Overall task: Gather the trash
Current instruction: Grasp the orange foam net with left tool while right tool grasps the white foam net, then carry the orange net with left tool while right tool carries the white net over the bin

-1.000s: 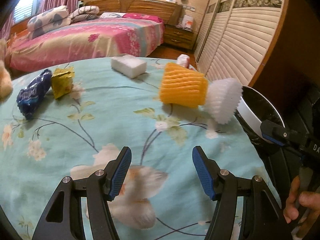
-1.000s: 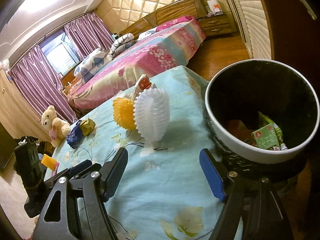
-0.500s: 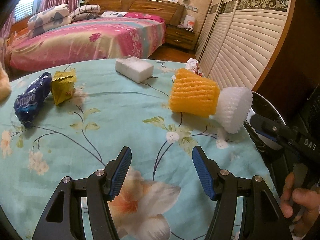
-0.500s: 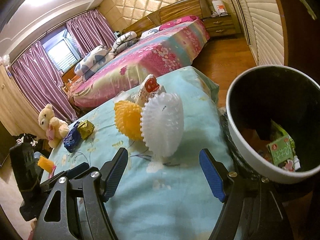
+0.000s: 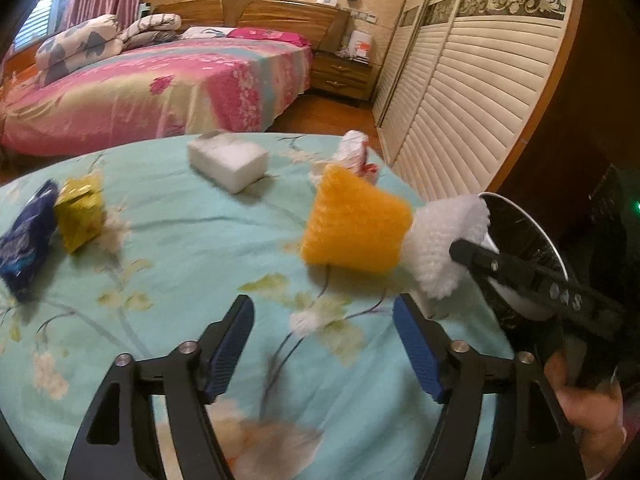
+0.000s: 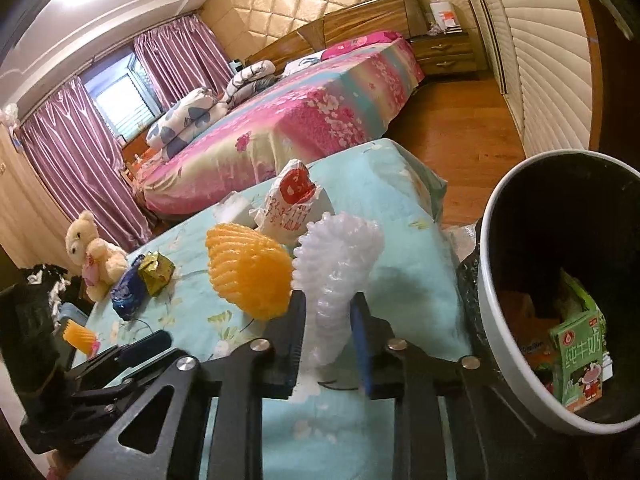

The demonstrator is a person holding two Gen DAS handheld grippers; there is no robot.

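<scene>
The right gripper [image 6: 326, 336] sits at six o'clock in its own view, and its jaws have just been closing: they now pinch the lower edge of a white foam net [image 6: 340, 272], whose ribbed body stands up between the blue pads [image 6: 362, 344]. In the left wrist view the same net [image 5: 444, 248] shows at three o'clock, with the tip of the right gripper against its side. The left gripper [image 5: 324, 344] hangs low at six o'clock over the flowered table cloth [image 5: 180, 240]; its jaws have just been opening and stand wide apart with only cloth between them. A hand [image 5: 588, 412] grips a black handle at five o'clock in that view.

Touching the white net on its left is an orange foam net [image 6: 248, 272], lying on its side. Just behind the two, toward twelve o'clock, stands a crumpled white bag [image 6: 292, 204] with red print. At three to four o'clock, off the table edge, is the white-rimmed bin [image 6: 492, 320] with a dark inside, and a green milk carton [image 6: 580, 360] lies in it.

Farther out on the cloth, at eleven o'clock in the left view, is a white block [image 5: 230, 160]. At nine o'clock lie a gold wrapper [image 5: 80, 212] and, touching it, a blue wrapper [image 5: 26, 240]. Beyond the table are a teddy bear [image 6: 94, 252] and a bed [image 6: 304, 120].
</scene>
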